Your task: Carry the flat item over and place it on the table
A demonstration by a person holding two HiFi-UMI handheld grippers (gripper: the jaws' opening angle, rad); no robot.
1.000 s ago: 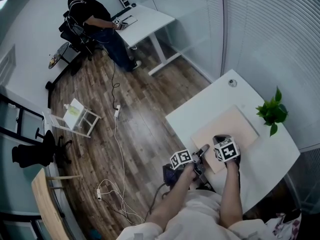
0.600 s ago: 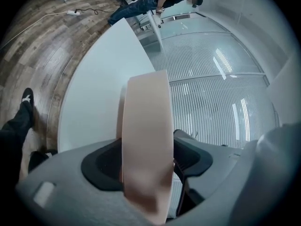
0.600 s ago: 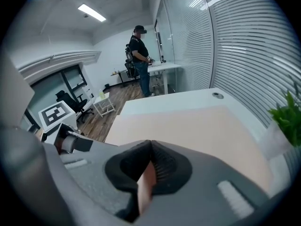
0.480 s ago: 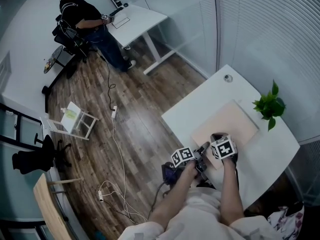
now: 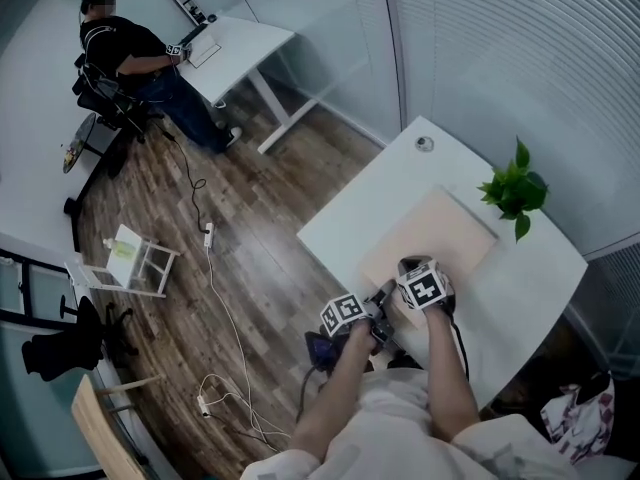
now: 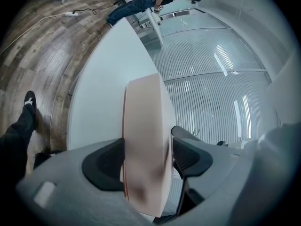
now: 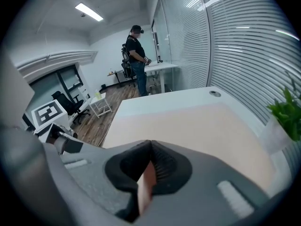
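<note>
A flat beige board [image 5: 432,230] lies over the white table [image 5: 525,278], with its near edge by the table's front side. My left gripper [image 5: 385,298] is shut on the board's near left corner; in the left gripper view the board's edge [image 6: 143,121] fills the gap between the jaws of the left gripper [image 6: 146,157]. My right gripper [image 5: 408,269] is shut on the same near edge just to the right. In the right gripper view the board [image 7: 197,131] stretches away from the right gripper [image 7: 149,166]. Whether the board rests fully on the table is unclear.
A potted green plant [image 5: 512,193] stands beside the board's far right corner, and a round grommet [image 5: 425,144] sits at the table's far corner. A person [image 5: 125,53] sits at another desk. On the wood floor are a white stool [image 5: 130,258] and cables [image 5: 215,298].
The head view has swung so the table sits higher and further left in the frame. Both grippers keep their hold on the board, which stays by the plant.
</note>
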